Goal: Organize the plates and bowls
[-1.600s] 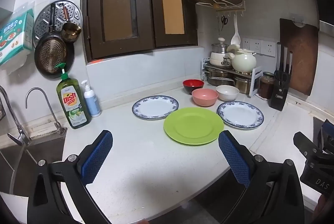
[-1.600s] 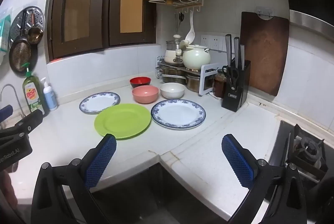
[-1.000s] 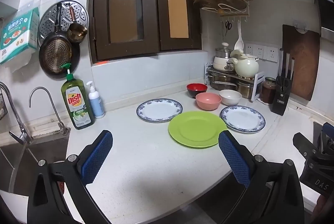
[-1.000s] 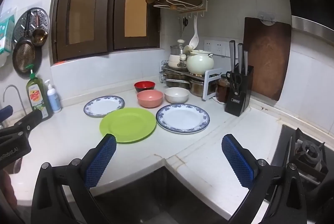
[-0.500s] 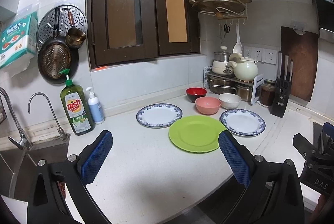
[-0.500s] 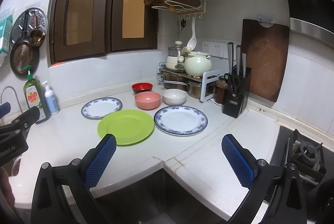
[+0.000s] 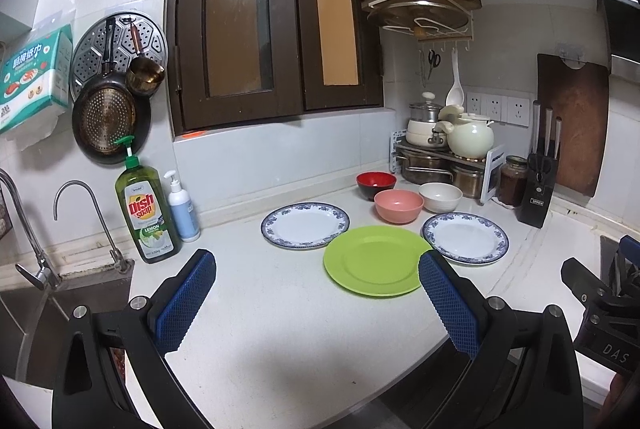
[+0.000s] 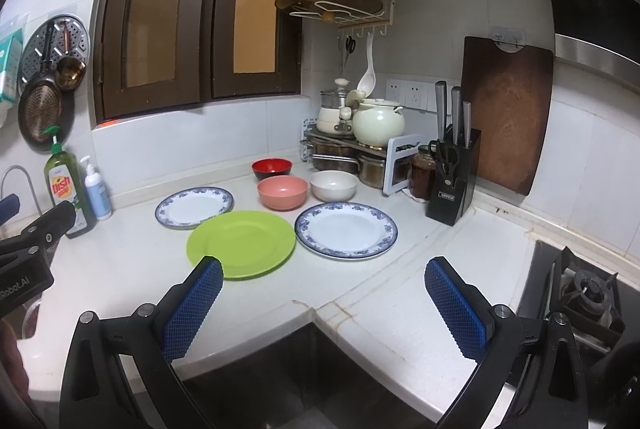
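We hold the left gripper [image 7: 316, 283] with its jaws spread wide and empty above the white counter [image 7: 256, 313], touching nothing; the right gripper [image 8: 324, 291] is likewise wide apart and empty over the counter's front edge. Just beyond both sits the green plate [image 7: 374, 260]. Behind and left of the green plate lies one blue-rimmed plate [image 7: 305, 225], to its right a second blue-rimmed plate [image 7: 466, 238], both nearly touching it. Behind the green plate stand the pink bowl [image 7: 399, 205], the white bowl [image 7: 440, 196] and the red bowl [image 7: 376, 184]. Compared with half a second ago, our views have shifted only slightly; the dishes lie unmoved.
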Demonstrator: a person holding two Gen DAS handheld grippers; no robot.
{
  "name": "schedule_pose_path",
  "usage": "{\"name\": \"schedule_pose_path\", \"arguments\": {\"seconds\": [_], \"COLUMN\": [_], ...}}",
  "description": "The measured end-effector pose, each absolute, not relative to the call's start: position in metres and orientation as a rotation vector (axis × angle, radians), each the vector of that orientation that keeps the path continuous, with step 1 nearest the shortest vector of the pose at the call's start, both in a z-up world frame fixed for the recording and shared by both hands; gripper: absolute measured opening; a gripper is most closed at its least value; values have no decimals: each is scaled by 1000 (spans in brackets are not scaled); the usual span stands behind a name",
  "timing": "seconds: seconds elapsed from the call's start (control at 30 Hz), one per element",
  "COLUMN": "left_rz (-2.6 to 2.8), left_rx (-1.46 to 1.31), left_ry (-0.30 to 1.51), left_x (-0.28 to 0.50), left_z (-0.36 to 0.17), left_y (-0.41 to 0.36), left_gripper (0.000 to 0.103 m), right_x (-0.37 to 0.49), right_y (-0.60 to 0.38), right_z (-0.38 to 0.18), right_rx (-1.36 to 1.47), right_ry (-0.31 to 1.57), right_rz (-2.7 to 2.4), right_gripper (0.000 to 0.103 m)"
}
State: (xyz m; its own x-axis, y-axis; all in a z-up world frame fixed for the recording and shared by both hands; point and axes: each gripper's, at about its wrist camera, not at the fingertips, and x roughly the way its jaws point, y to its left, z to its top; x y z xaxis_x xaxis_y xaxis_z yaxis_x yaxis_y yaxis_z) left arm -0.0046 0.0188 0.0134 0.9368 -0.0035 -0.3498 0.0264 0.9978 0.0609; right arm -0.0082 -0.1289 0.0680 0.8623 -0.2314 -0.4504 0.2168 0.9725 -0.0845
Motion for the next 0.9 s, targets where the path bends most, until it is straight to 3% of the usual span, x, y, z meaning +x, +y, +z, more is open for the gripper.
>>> {"name": "schedule_pose_path", "arguments": {"seconds": [0.9], "left_rz": [-36], "left_rx": [66], "left_ry": [372], "left_x": [5], "left_z": [12], "left_y": [22], "left_gripper": [103], "right_x": [-5], "right_y": [-129], "right_z": [67], "right_rx": [-39], "right_ry": [474], "right_rz": [-246], "right_gripper": [102]}}
